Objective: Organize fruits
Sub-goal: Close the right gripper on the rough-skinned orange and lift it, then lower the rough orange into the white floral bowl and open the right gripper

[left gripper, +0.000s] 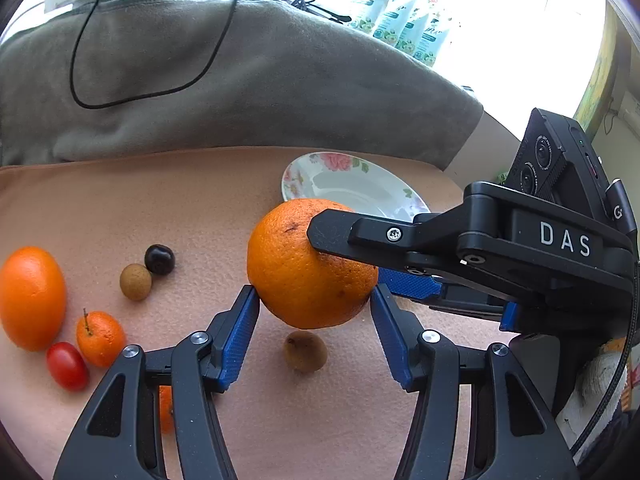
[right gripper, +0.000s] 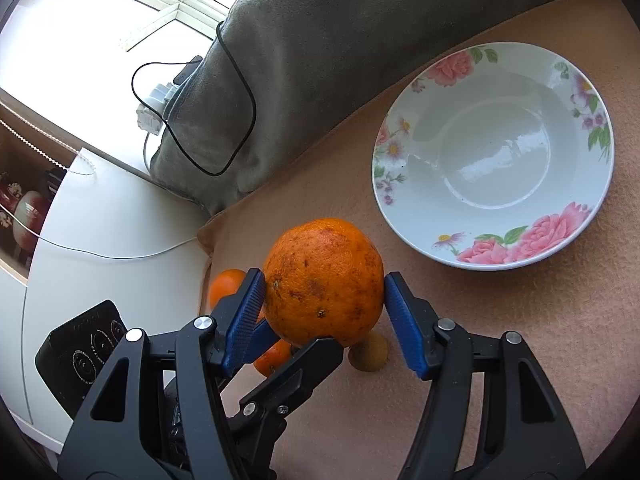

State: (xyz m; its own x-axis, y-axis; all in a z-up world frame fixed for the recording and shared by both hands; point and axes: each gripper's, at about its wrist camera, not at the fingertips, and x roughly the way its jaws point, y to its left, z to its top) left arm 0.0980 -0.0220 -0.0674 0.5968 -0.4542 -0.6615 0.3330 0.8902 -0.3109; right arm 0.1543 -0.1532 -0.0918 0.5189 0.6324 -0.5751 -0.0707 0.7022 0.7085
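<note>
A large orange (left gripper: 310,264) is held above the peach cloth, between both grippers. My left gripper (left gripper: 314,298) has its blue pads against the orange's two sides. My right gripper (right gripper: 324,286) also closes on the same orange (right gripper: 324,280); its finger (left gripper: 340,236) reaches in from the right in the left wrist view. A floral white bowl (right gripper: 404,208) lies empty to the right, also showing in the left wrist view (left gripper: 296,176). A small brown fruit (left gripper: 305,351) lies under the orange.
On the cloth at left lie another orange (left gripper: 32,298), a small mandarin (left gripper: 100,338), a cherry tomato (left gripper: 67,366), a brown longan (left gripper: 136,282) and a dark cherry (left gripper: 159,259). A grey blanket (left gripper: 200,80) with a black cable lies behind.
</note>
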